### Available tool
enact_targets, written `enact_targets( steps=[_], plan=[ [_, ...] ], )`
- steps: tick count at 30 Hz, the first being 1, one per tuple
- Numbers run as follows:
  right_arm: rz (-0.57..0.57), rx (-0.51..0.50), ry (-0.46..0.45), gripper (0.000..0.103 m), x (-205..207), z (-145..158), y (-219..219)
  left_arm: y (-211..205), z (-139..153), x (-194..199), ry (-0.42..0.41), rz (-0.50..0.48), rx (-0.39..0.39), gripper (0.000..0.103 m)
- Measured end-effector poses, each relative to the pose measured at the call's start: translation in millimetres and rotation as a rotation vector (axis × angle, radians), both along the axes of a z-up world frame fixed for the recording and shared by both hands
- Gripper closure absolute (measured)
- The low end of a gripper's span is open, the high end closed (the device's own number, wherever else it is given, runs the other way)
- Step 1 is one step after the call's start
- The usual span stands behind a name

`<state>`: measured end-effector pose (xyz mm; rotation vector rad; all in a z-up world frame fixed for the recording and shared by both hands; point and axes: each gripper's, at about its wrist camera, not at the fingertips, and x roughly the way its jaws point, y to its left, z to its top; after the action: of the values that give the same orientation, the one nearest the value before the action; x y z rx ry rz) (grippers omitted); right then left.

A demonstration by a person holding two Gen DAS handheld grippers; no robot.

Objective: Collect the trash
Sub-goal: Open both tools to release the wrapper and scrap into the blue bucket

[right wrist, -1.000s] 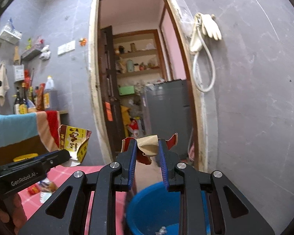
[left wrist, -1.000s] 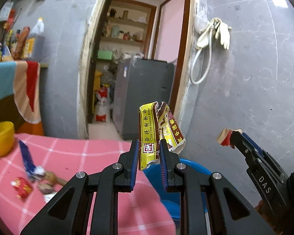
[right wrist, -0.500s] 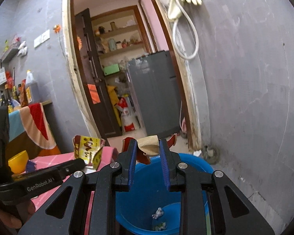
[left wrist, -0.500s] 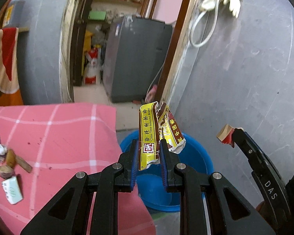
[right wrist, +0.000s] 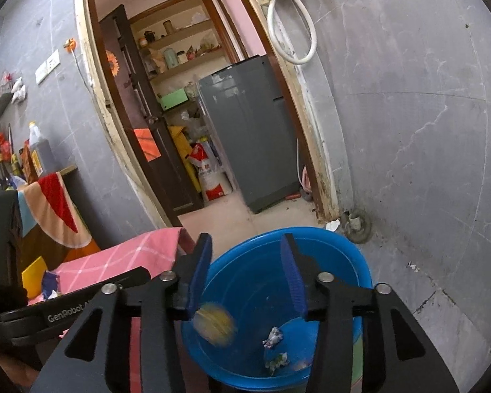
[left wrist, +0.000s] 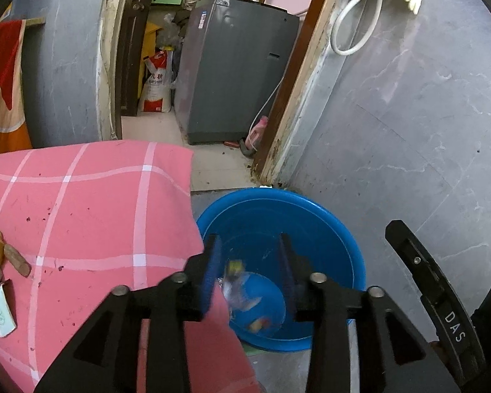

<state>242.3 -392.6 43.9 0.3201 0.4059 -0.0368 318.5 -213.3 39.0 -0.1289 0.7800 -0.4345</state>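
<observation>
Grey walls surround a round blue plastic basin (left wrist: 327,216) at bottom centre; both the left claw (left wrist: 248,268) and the right claw (right wrist: 245,270) are spread apart over it, a blurred yellow wrapper (right wrist: 215,326) falls in, while scraps (left wrist: 3,262) wait on the pink checked table (left wrist: 91,203) at left.

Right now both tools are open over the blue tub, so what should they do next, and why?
Probably swing the left tool back over the pink checked cloth for the scraps near its left edge. Both tools, the right tool included, stand open and empty above the blue tub, a blurred yellow wrapper is dropping in, and litter lies on the table.
</observation>
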Motion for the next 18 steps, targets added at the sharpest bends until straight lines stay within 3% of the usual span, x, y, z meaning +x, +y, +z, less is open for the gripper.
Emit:
enact_targets(
  steps=[2,6,8,11,15,17,18],
  plan=[
    [-0.006,-0.007,-0.011,0.052,-1.6,2.9,0.9,4.6,1.7,-2.8,-0.008,0.003,-0.012,0.069],
    [-0.016,-0.022,-0.041,0.046,-7.2,7.0,1.4,16.2,7.4,-11.9,-0.048,0.026,-0.031,0.053],
    [-0.023,-0.032,-0.060,0.030,-9.2,9.7,2.2,23.0,11.2,-17.2,-0.077,0.041,-0.043,0.046],
    [-0.033,-0.047,-0.102,0.023,-14.5,15.3,5.4,33.0,18.8,-25.6,-0.125,0.062,-0.058,0.039],
    [-0.041,-0.072,-0.156,0.011,-20.9,22.3,10.2,47.2,31.0,-40.1,-0.215,0.110,-0.062,0.012],
    [-0.044,-0.077,-0.188,0.000,-24.7,25.1,13.5,56.3,36.1,-49.1,-0.267,0.142,-0.065,0.005],
    [-0.044,-0.078,-0.203,0.000,-26.0,26.7,15.1,61.1,38.3,-53.4,-0.292,0.156,-0.066,0.003]
  ],
)
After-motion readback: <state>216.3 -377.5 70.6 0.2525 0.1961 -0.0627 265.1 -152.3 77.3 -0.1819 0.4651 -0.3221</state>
